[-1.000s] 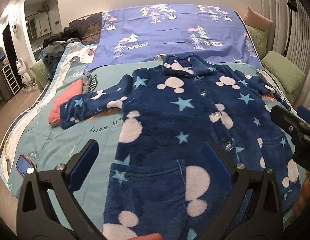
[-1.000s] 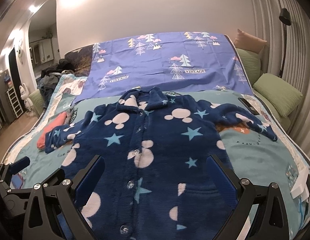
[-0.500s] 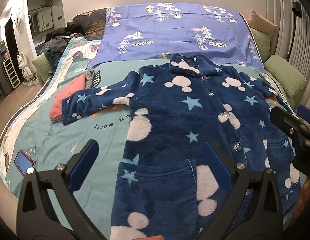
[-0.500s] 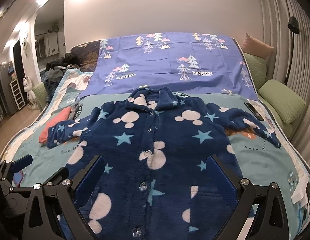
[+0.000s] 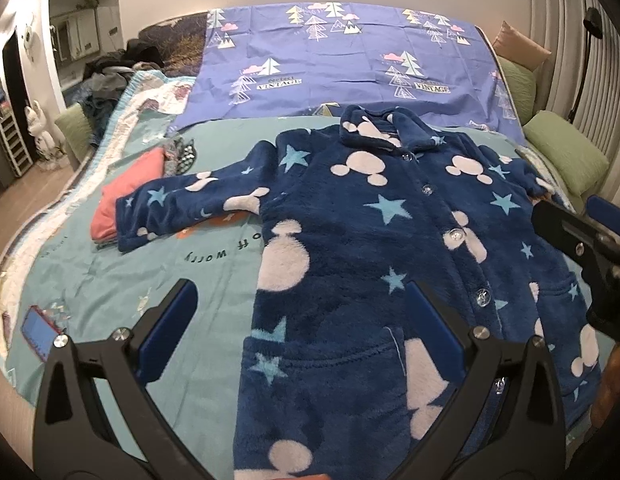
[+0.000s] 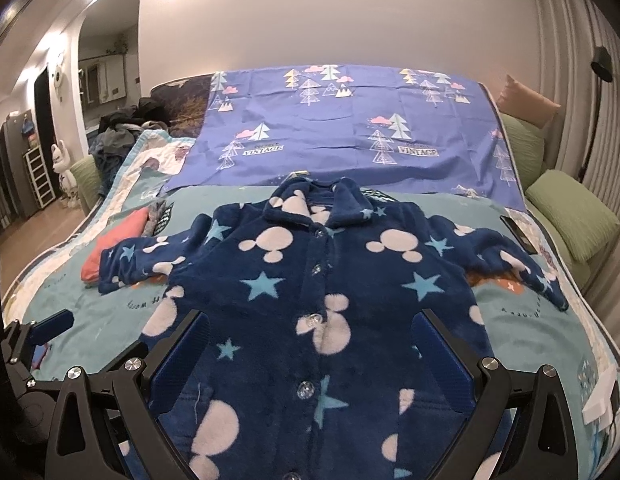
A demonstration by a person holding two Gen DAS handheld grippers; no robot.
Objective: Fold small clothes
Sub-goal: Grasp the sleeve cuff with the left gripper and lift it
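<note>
The navy fleece pyjama jacket [image 5: 366, 248] lies flat and face up on the bed [image 5: 214, 280], buttoned, with its collar [image 5: 386, 136] toward the headboard end and its hem toward the two claws, so its long axis runs straight away from both cameras. Both sleeves extend sideways: the left sleeve [image 5: 190, 204] reaches toward a folded coral garment [image 5: 130, 188] at the bed's left side, and the right sleeve [image 6: 510, 264] reaches toward the green cushions [image 6: 574, 216]. The left claw [image 5: 302, 328] is released, its jaws spread wide and holding nothing, and it hangs over the jacket's lower left front, near the left side seam. The right claw [image 6: 310, 356] is likewise released and empty, centred over the button placket [image 6: 314, 312] at the lower front. The left sleeve therefore lies forward and to the left of the left claw, which is the nearer one to it; the right sleeve lies forward and to the right of the right claw. No fold is made yet; judged from this layout, the coming move is a sleeve or side fold inward across the long axis. Compared with the view one second ago, the jacket has not moved on the bed, both claws remain spread at the same width, and both cameras have tilted or risen slightly, so the collar sits lower in the view and more wall shows.
</note>
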